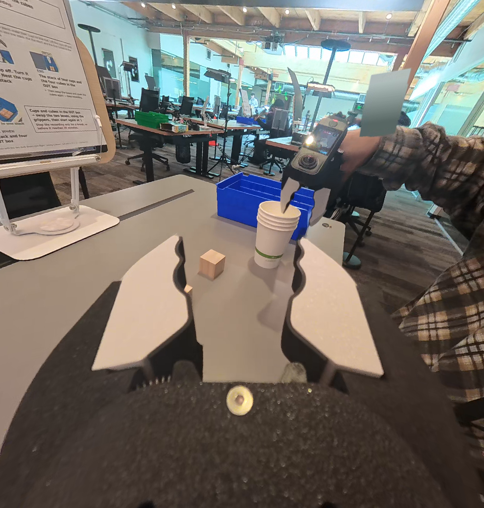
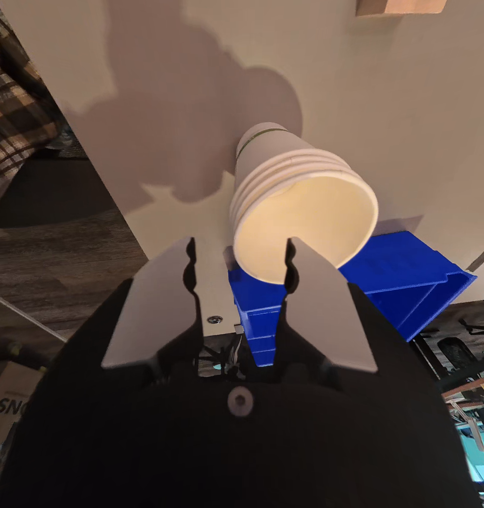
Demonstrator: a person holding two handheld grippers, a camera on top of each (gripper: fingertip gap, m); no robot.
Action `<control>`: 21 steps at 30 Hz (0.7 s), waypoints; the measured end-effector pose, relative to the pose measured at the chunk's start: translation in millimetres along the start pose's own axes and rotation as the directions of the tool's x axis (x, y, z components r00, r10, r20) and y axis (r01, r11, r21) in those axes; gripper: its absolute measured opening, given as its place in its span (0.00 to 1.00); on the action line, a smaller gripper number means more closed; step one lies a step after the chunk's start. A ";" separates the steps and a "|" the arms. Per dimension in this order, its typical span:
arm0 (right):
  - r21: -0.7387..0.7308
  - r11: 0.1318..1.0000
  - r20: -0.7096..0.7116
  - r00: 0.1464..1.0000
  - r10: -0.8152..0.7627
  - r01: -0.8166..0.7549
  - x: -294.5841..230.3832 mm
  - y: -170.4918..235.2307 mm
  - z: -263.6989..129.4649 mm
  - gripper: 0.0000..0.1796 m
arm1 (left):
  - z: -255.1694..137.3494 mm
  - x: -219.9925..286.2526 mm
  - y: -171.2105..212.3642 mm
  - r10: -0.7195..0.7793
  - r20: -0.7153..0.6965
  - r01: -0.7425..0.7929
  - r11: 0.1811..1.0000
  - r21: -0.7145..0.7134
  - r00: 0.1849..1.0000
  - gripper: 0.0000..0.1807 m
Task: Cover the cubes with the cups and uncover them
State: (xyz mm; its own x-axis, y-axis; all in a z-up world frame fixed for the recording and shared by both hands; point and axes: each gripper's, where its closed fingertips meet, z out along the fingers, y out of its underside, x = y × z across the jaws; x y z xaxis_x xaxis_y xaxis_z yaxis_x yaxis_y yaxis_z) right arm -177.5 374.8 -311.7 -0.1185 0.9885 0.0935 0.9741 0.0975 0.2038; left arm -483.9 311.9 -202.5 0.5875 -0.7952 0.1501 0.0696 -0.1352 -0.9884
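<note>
The cup stack stood upright on the table, in front of the blue bin. The right gripper straddled its rim, jaws open. The left gripper was open, empty, near the cube.

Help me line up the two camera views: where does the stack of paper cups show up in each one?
Left wrist view: the stack of paper cups stands upright right of centre on the grey table, beside the wooden cube.
Right wrist view: the stack fills the centre, mouth toward the camera, one of the right gripper's fingers inside its rim.
Shared landmark: the blue bin behind the cups.
</note>
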 end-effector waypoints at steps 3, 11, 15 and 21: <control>0.045 0.999 -0.029 0.999 0.014 -0.013 3.3 -1.6 -8.3 0.43 | 1.4 -1.1 4.0 0.012 0.007 -0.012 1.000 -0.026 1.000 0.42; 0.364 0.927 -0.116 0.983 0.144 -0.093 17.5 -19.2 -56.6 0.58 | 2.6 1.7 2.0 0.022 0.004 -0.022 1.000 -0.022 1.000 0.42; 0.324 0.944 -0.044 0.995 0.087 -0.068 1.1 -13.1 -38.5 0.51 | 4.8 4.9 3.4 0.029 0.001 -0.029 0.999 -0.034 1.000 0.42; 0.220 0.975 -0.024 0.999 0.024 -0.018 -3.6 -10.6 1.4 0.47 | 8.5 7.4 7.3 0.046 0.004 -0.046 0.997 -0.060 0.999 0.42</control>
State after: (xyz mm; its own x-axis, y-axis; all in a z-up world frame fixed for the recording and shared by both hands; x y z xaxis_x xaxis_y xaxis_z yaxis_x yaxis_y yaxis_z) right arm -187.2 370.4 -315.5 -0.0995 0.9876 0.1217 0.9946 0.1023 -0.0169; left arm -472.2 310.0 -208.9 0.5931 -0.7984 0.1040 -0.0058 -0.1334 -0.9910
